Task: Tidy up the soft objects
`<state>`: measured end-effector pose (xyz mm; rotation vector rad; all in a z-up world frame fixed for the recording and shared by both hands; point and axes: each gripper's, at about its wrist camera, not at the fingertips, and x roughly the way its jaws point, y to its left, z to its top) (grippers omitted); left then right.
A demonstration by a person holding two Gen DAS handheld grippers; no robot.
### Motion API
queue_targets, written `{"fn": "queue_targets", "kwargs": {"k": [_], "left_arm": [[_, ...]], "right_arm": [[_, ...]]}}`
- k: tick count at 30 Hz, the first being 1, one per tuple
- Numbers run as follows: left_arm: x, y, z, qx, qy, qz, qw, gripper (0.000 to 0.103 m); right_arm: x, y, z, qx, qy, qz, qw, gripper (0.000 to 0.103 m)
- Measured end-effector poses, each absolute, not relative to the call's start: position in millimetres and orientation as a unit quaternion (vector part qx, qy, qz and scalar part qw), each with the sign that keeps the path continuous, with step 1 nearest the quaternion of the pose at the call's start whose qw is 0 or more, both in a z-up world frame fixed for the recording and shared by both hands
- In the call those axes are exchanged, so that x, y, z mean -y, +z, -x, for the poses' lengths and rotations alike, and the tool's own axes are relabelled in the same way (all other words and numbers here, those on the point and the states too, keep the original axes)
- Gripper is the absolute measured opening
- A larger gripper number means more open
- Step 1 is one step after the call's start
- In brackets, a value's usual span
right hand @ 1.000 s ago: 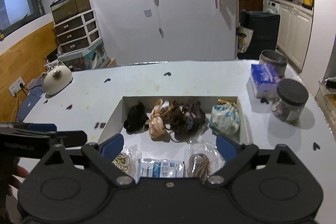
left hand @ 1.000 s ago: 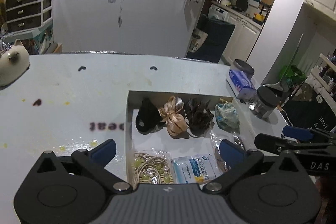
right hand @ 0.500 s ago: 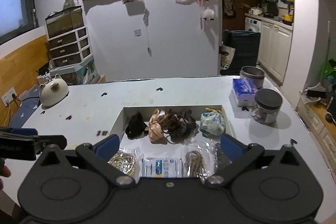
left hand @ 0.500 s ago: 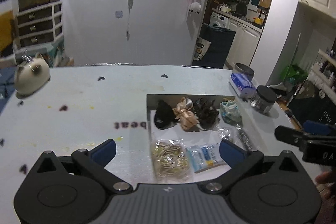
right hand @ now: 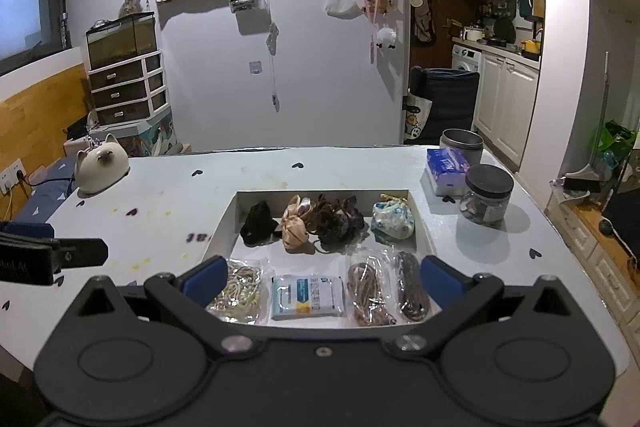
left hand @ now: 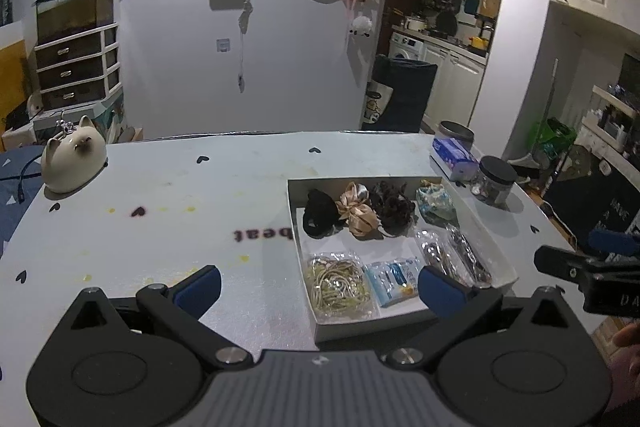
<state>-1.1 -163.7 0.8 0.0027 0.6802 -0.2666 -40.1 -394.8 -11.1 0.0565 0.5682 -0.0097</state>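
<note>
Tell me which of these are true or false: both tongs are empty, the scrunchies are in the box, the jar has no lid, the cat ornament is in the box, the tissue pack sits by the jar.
1. Both tongs are open and empty. True: the left tongs and right tongs hold nothing.
2. The scrunchies lie in the box. True: black scrunchie, beige scrunchie and brown scrunchie sit in a row inside the box.
3. The jar has no lid. False: the jar has a dark lid on.
4. The cat ornament is in the box. False: the cat ornament stands on the table, far left.
5. The tissue pack sits by the jar. True.
</note>
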Motion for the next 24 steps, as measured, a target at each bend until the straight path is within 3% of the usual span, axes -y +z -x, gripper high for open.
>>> {"fn": "queue_targets", "kwargs": {"k": [24], "left_arm": [[149.9, -7.8, 14.1, -0.338, -0.125, 0.004, 0.933, 0.103]], "right_arm": [[383.0, -10.4, 58.6, -0.275, -0.016, -0.024, 0.961, 0.103]]}}
